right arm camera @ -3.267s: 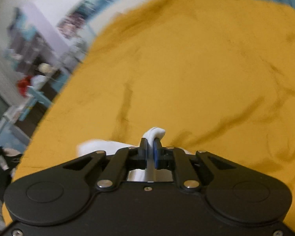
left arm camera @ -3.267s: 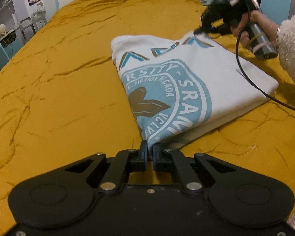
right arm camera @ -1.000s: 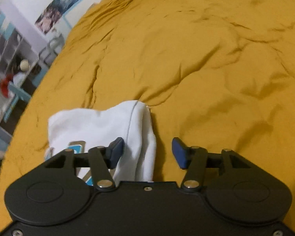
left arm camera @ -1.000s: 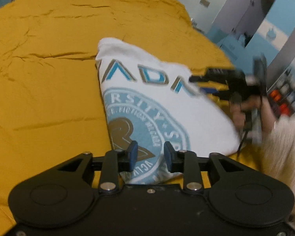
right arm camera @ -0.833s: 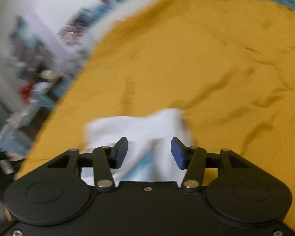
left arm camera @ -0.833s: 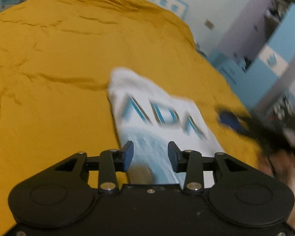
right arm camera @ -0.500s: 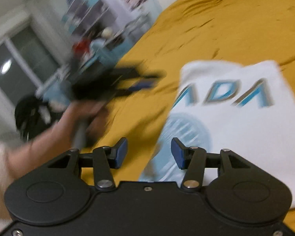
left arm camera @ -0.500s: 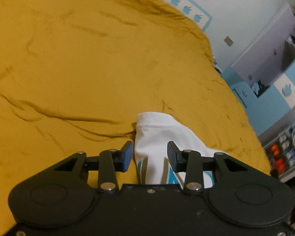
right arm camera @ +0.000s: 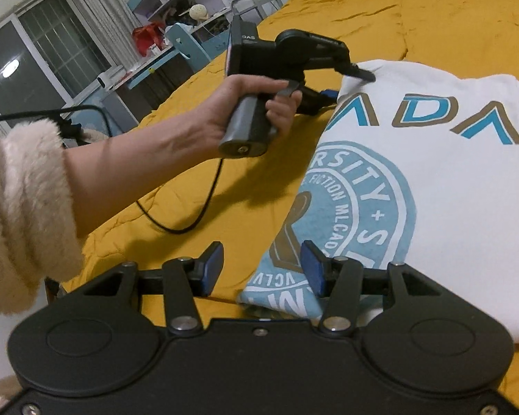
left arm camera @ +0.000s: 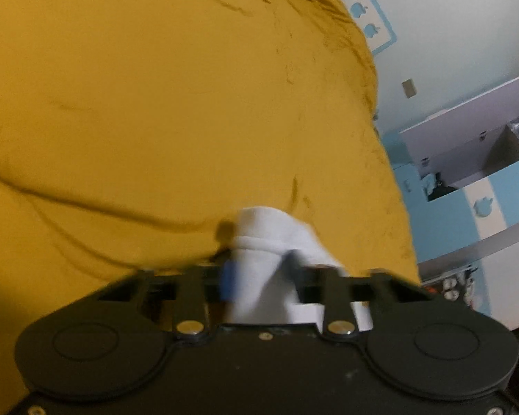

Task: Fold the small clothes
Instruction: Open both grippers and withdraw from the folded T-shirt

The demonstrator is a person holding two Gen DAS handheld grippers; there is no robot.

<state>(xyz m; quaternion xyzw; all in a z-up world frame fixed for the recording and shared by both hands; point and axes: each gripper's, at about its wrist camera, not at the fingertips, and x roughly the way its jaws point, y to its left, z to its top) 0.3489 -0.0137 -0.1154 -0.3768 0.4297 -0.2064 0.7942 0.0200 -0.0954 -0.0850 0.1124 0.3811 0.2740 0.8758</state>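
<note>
A folded white T-shirt with a blue round print lies on the mustard bedspread. A hand holds my left gripper at the shirt's far left corner. Its jaws are closing, still apart, one finger above the cloth and one below. The left wrist view is blurred: the white shirt corner bunches between the fingers of the left gripper. My right gripper stands open low over the shirt's near left corner, touching nothing that I can see.
A person's hand and fluffy cream sleeve cross the left side, with a black cable trailing over the bedspread. Beyond the bed's left edge stand a desk and a chair. A blue and white cupboard is on the other side.
Both grippers let go of the shirt and opened. The left went from the near printed edge to the far corner, which now sits between its fingers. The right swung round to the near corner.
</note>
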